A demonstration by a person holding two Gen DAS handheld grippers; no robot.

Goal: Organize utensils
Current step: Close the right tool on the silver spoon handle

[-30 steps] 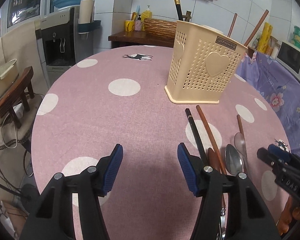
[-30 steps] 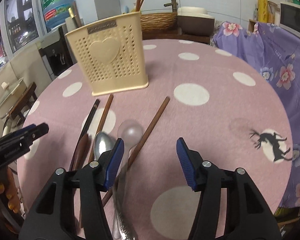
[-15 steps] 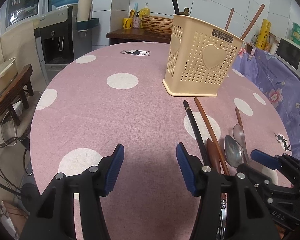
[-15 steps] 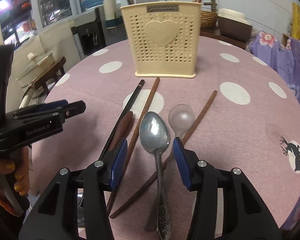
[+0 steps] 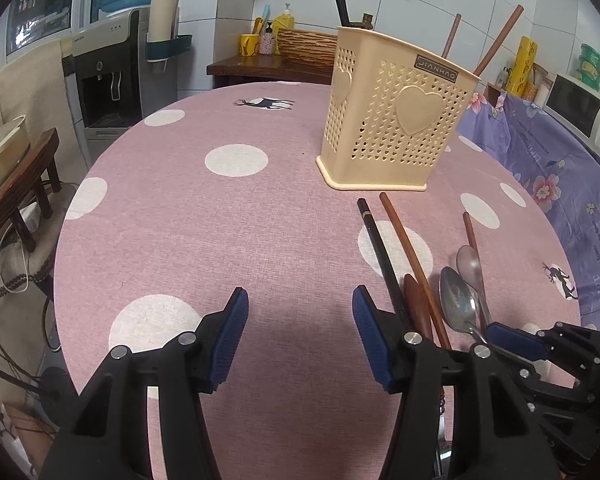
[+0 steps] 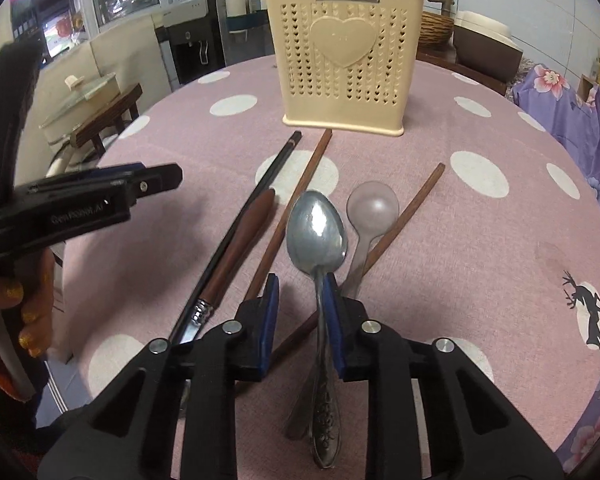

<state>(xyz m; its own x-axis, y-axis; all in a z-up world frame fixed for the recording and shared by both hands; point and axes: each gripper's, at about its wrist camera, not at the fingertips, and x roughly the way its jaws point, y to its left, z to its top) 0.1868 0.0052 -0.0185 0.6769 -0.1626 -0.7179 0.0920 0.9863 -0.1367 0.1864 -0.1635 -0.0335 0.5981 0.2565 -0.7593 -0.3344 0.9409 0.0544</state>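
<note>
A cream perforated utensil holder stands on the pink dotted tablecloth, with chopsticks sticking out of it. In front of it lie a metal spoon, a paler spoon, a black chopstick, two brown chopsticks and a wooden-handled utensil. My right gripper is closing around the metal spoon's handle. The right pad touches the handle, and a gap remains at the left pad. My left gripper hovers open over bare cloth, left of the utensils.
A purple floral cloth covers furniture to the right, with a microwave behind it. A water dispenser and a wooden stool stand left of the round table. A person's hand holds the left gripper.
My right gripper shifted left over the spoons and rolled. Its jaws narrowed from wide open to close around the metal spoon's handle. The left gripper stayed put.
</note>
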